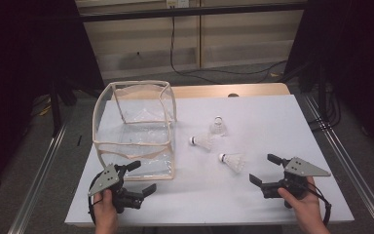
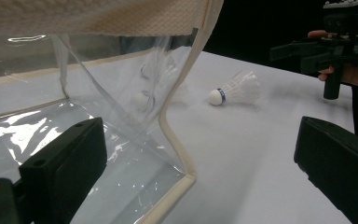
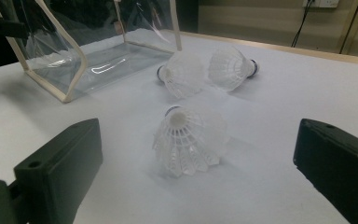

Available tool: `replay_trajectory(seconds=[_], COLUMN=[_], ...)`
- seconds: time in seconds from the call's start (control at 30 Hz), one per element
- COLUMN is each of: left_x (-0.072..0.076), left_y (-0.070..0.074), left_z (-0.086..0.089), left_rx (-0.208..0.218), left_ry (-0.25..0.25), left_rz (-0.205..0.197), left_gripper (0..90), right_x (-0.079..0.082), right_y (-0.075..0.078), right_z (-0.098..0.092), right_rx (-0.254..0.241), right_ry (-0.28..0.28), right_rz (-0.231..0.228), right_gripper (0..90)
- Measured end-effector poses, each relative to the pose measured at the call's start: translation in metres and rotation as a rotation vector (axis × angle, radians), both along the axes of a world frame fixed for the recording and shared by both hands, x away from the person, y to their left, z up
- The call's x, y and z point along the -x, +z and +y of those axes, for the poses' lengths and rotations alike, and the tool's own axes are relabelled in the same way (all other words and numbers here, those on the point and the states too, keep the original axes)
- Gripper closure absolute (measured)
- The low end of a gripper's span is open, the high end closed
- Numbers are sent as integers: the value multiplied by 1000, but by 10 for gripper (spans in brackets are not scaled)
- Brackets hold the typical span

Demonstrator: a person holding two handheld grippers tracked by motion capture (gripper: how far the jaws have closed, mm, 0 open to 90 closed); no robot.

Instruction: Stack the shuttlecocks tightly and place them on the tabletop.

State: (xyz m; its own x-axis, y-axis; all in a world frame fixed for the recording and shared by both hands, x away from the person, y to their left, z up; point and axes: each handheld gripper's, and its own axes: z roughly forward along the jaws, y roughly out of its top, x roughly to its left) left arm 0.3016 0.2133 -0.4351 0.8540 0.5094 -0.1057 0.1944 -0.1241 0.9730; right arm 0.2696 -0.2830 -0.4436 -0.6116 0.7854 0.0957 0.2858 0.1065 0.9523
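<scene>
Left gripper (image 1: 137, 179): held at near-left bench (image 1: 272, 122) corner, jaws spread, empty, aimed at near corner of clear bag (image 1: 136, 129). Right gripper (image 1: 265, 169): held at near-right, jaws spread, empty, aimed at nearest shuttlecock (image 3: 189, 140). Nearest shuttlecock: lay on side on bench, just ahead of right jaws, not touched. Two more shuttlecocks (image 3: 207, 70): lay beyond, side by side, near bag's right wall. Bag: stood open on left half of bench.

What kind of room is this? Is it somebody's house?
Probably not a house: more likely a lab or test room. A plain white table stands in a metal frame, black curtains hang at both sides, and cables trail across the floor.
</scene>
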Motion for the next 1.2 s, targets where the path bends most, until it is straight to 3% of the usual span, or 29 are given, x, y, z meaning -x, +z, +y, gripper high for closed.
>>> replay_trajectory(seconds=[0.47, 0.73, 1.2], left_x=[1, 1, 1], left_y=[0, -1, -1], left_z=[-2, -3, -4], left_rx=[3, -1, -3], left_ry=[-14, -22, -33], left_rz=[-7, -10, -7], left_gripper=[26, 25, 26], right_x=[-16, -22, -28], right_y=[1, -1, -4], right_z=[20, 31, 34], right_rx=[-4, 13, -1], right_ry=[-5, 21, 27], right_rz=[58, 87, 163], right_gripper=[11, 34, 248])
